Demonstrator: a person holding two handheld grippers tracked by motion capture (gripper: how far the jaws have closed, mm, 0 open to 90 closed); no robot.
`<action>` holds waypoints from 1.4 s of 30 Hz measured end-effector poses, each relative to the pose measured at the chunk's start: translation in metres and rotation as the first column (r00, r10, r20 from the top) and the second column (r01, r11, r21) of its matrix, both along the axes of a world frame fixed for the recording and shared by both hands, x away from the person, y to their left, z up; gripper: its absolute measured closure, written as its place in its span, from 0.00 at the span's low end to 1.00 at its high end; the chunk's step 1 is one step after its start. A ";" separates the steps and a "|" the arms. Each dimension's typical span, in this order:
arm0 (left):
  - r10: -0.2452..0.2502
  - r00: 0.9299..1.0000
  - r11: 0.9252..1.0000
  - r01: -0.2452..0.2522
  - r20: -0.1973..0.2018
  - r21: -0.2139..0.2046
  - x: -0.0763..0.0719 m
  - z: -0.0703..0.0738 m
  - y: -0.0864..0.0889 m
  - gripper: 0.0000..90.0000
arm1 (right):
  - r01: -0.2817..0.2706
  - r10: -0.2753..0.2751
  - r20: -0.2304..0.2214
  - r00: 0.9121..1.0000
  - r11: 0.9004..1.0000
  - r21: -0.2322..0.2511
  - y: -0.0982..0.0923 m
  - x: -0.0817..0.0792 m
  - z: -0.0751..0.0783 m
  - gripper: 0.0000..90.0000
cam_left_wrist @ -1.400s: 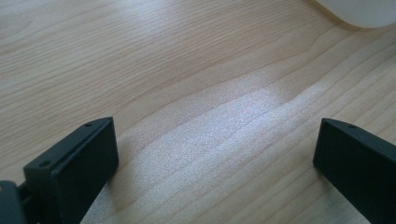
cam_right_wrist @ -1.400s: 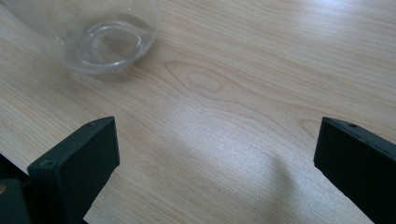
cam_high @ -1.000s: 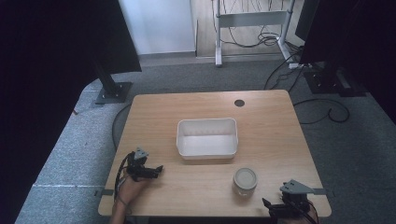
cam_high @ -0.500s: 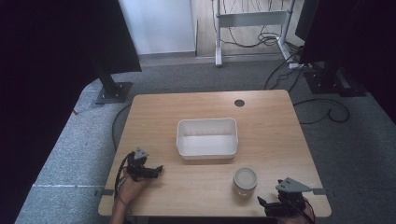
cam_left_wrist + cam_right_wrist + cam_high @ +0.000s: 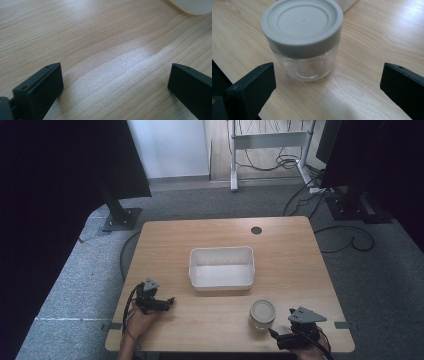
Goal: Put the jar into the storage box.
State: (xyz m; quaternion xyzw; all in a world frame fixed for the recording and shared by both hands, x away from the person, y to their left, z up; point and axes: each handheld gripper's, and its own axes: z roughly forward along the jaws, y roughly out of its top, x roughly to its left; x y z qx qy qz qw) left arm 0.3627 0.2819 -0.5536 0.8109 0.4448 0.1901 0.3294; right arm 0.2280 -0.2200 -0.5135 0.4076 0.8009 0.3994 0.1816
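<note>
A clear glass jar [image 5: 263,314] with a grey lid stands upright near the table's front edge; close up in the right gripper view, the jar [image 5: 303,42] sits just ahead of the two black jaws. My right gripper [image 5: 276,336] is open at the front right, a short way from the jar and not touching it. A white rectangular bin [image 5: 221,268] rests empty in the middle of the wooden table [image 5: 280,255]. My left gripper [image 5: 169,302] lies low at the front left, open over bare wood [image 5: 115,62], with nothing between its jaws.
A round cable hole [image 5: 256,230] marks the table's far side. A corner of the white bin [image 5: 192,5] peeks into the left gripper view. Black stands [image 5: 120,215] and cables [image 5: 345,240] sit on the grey carpet around the table.
My right gripper has crept left toward the jar along the front edge. The left gripper, jar and bin have stayed put.
</note>
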 end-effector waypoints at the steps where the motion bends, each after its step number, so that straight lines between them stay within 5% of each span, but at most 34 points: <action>1: 0.000 1.000 1.000 0.000 0.000 0.000 0.000 0.000 0.000 0.00 | -0.005 0.005 0.001 1.000 1.000 0.003 0.001 0.001 0.000 0.00; 18: -0.001 1.000 1.000 0.001 0.000 0.000 0.000 0.000 0.000 0.00 | -0.069 0.069 0.019 0.997 0.997 0.016 0.023 0.016 0.002 0.00; 42: -0.002 1.000 1.000 0.002 0.000 0.000 0.000 0.000 0.000 0.00 | -0.090 0.090 -0.027 0.996 0.996 -0.011 0.045 0.033 -0.014 0.03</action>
